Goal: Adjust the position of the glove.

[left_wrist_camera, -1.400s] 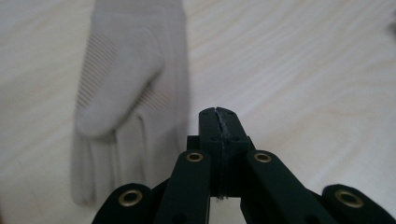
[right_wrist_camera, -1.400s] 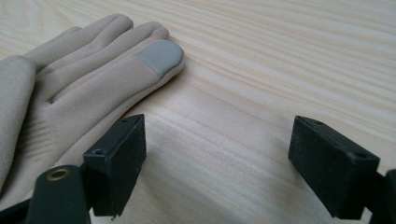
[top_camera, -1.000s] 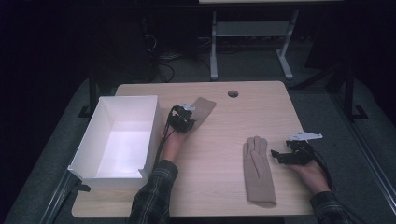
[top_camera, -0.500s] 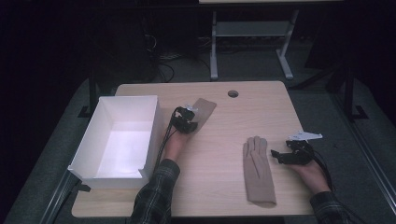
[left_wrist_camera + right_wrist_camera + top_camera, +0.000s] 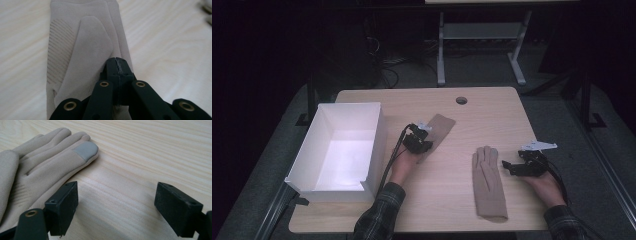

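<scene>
At the centre of the high view, the left gripper [image 5: 424, 131] lies over the lower end of a beige glove [image 5: 439, 131] that rests slantwise on the worktop [image 5: 492, 105], just right of the white box [image 5: 377, 145]. In the left gripper view its jaws are pressed fully together with the glove's edge pinched between their tips [image 5: 117, 65], so it has hold of the fabric. The step in hand looks like carrying this glove off, probably to the box at the left of the frame; the next move would call for lifting it clear of the wood and over the box's near wall without letting the cloth slip. At the lower right, the right gripper [image 5: 511, 166] rests with its jaws wide apart and empty, just beside the second glove [image 5: 488, 182], whose fingertip with a grey patch [image 5: 85, 150] lies ahead of the left-hand jaw.
</scene>
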